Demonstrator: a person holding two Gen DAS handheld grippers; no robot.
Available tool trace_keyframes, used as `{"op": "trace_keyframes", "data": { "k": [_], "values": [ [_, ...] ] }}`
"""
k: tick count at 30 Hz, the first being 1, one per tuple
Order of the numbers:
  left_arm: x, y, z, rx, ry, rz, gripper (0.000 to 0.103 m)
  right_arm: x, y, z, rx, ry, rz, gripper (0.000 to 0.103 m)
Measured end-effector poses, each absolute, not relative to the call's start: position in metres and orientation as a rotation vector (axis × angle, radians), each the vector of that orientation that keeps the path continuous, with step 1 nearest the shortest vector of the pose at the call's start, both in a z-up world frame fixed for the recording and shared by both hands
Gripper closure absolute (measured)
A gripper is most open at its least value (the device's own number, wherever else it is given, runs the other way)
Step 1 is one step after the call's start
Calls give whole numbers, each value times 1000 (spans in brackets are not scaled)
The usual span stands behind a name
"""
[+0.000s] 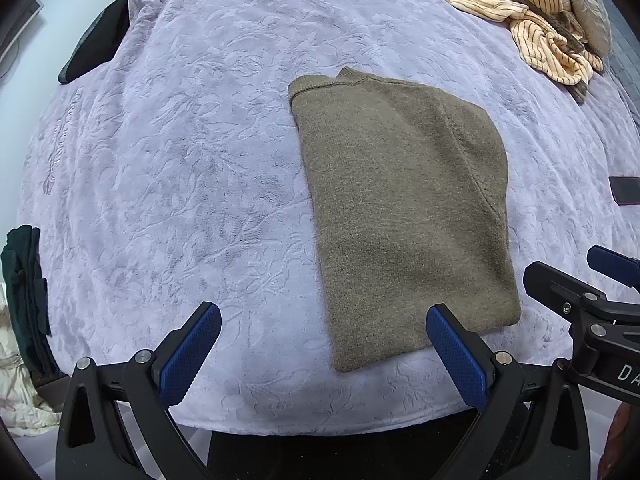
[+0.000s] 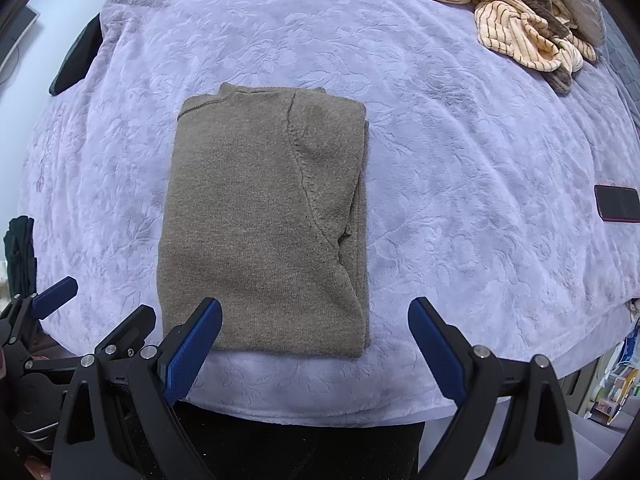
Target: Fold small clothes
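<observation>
An olive-brown knit sweater (image 1: 404,208) lies folded into a long rectangle on the lavender bedspread (image 1: 180,160), collar at the far end. It also shows in the right wrist view (image 2: 264,224), sleeves tucked in. My left gripper (image 1: 324,356) is open and empty, hovering over the sweater's near hem and the bed's front edge. My right gripper (image 2: 316,348) is open and empty above the sweater's near right corner. The right gripper shows at the right edge of the left wrist view (image 1: 600,280); the left gripper shows at the left edge of the right wrist view (image 2: 52,300).
A pile of yellow striped clothes (image 1: 532,20) lies at the far right of the bed (image 2: 520,20). A dark phone (image 2: 618,208) rests at the right. Dark garments (image 1: 24,292) hang off the left side; another dark item (image 1: 96,44) sits far left.
</observation>
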State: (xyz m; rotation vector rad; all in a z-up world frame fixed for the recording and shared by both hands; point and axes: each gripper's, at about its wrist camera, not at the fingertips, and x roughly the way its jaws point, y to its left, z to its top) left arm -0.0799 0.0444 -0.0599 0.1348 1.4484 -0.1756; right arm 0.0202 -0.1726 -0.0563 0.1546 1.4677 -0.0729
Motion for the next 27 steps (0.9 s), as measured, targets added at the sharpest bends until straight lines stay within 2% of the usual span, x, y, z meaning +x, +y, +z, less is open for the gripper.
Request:
{"op": "trace_keyframes", "data": {
  "k": [27],
  "values": [
    [-82,41,-63,159,1440,-163,0,23,-174,-57,147,1469,-74,8]
  ]
}}
